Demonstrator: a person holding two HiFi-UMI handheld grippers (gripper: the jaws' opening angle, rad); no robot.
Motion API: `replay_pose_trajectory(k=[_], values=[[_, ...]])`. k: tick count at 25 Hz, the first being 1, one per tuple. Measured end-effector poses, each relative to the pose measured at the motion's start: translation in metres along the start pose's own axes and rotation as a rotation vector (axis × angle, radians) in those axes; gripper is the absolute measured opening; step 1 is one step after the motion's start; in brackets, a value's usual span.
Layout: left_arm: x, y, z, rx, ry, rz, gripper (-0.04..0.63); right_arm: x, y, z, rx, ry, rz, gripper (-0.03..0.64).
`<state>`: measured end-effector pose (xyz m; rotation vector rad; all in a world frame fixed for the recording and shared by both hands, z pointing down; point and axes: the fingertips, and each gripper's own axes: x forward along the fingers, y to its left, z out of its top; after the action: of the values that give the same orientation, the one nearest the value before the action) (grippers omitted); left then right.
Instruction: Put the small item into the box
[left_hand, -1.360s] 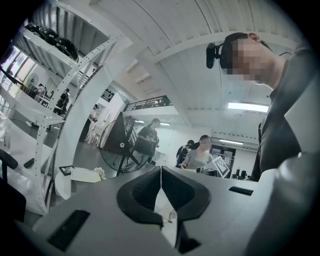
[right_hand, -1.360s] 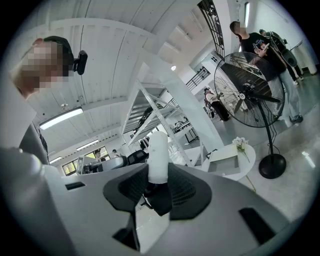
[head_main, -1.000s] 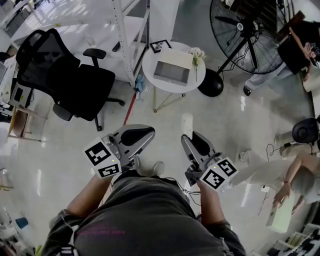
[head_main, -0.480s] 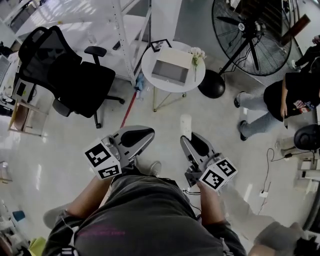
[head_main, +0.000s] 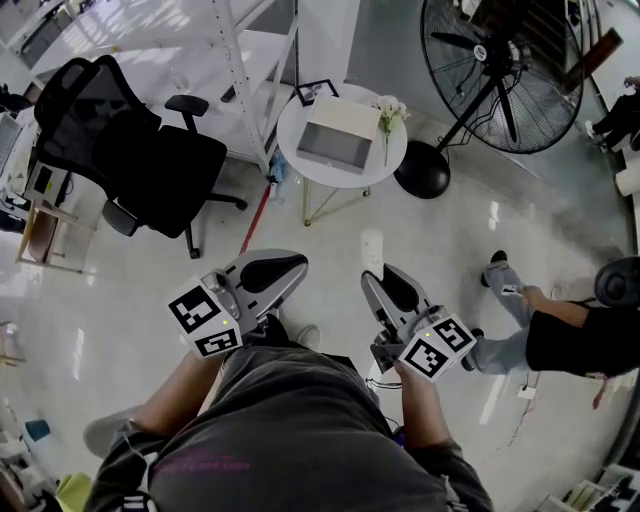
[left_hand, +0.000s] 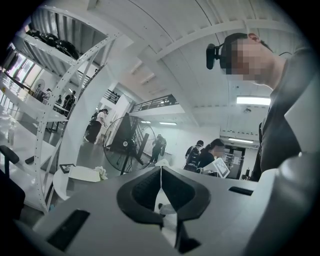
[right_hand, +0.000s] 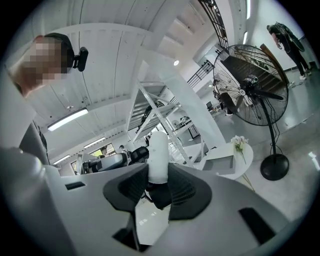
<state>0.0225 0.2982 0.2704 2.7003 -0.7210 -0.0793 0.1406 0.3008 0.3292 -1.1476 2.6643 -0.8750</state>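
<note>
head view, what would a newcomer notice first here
The right gripper, low in the middle, clamps a small white cylinder in its jaws. Ahead, an open box sits on a round white table, with a big black fan at upper right.

The small white cylindrical item (right_hand: 159, 150) has a rounded end and is clamped between the dark pads of the right gripper (right_hand: 159, 176). It stands nearly in line with the jaws. Its rounded end sticks out well past their tips, and its other end is hidden between the pads. In the head view it shows as a short pale stub (head_main: 372, 250) above the floor. The open rectangular box (head_main: 335, 145), pale outside and grey inside, sits on the round white bench (head_main: 385, 162), well apart from the item.
</note>
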Motion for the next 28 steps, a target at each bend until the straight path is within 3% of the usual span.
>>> replay_pose_trajectory(k=[12,28], values=[[0.026,0.050,0.004,-0.019,-0.004,-0.009,0.023,0.036,-0.037,0.013,0.001,0.011,-0.025,0.129],[0.068,0.215,0.035,-0.082,0.032,-0.041,0.023,0.172,-0.108,0.048,0.038,0.049,-0.099,0.129]])
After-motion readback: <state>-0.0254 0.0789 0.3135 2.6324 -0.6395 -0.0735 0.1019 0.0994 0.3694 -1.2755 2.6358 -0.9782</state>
